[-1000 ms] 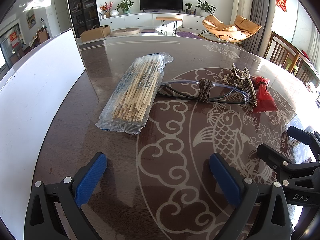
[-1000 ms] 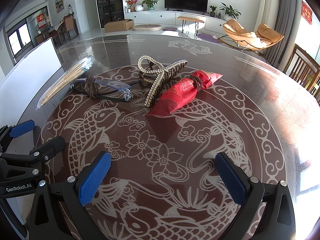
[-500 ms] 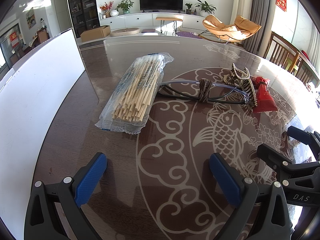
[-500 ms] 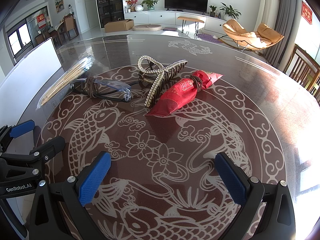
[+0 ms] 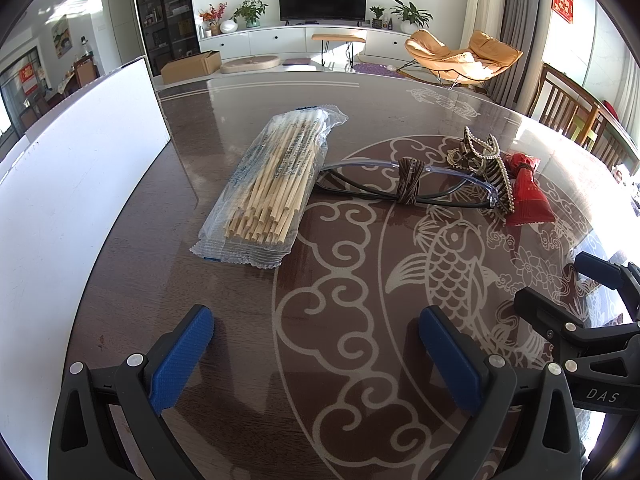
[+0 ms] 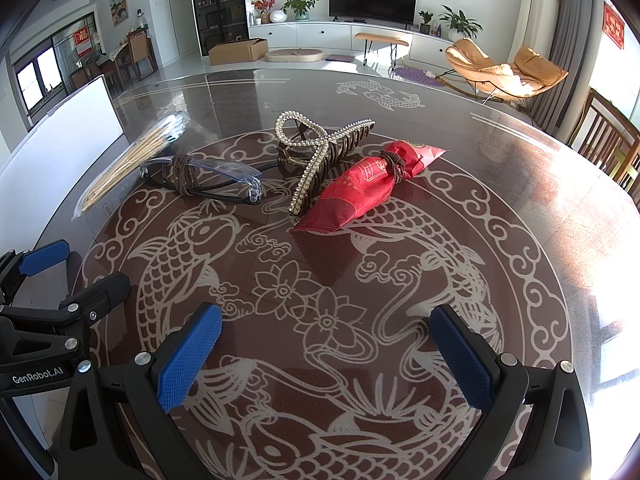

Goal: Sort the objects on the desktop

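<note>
- Glass-topped dark brown bench (image 6: 500, 184) with a pale fish-and-cloud pattern carries four things, all grouped near its middle and none yet moved apart, so the sorting looks barely begun.
- Clear plastic bag of pale wooden sticks (image 5: 276, 180) lies at about 11 o'clock in the left wrist view, its long side pointing away from the camera, next to a white upright board (image 5: 80, 184) at 9 o'clock.
- Folded clear-framed glasses bound with a brown hair tie (image 5: 408, 184) sit just beside the bag, at 1 o'clock.
- Pearl-studded bronze claw hair clip (image 6: 320, 156) rests at 12 o'clock in the right wrist view, touching the glasses on one side and the packet on the other.
- Red foil packet cinched with a brown hair tie (image 6: 360, 192) lies at 1 o'clock, tilted slantwise.
- Left gripper (image 5: 316, 356) hovers low over bare bench, its blue-padded fingers (image 5: 180, 360) spread wide with nothing between them.
- Right gripper (image 6: 324, 356) hangs likewise, fingers (image 6: 188, 356) wide apart and holding nothing, well short of the clip.
- Judging by this, every object remains to be picked and placed; no sorting container is visible, so I cannot tell where they should go.
</note>
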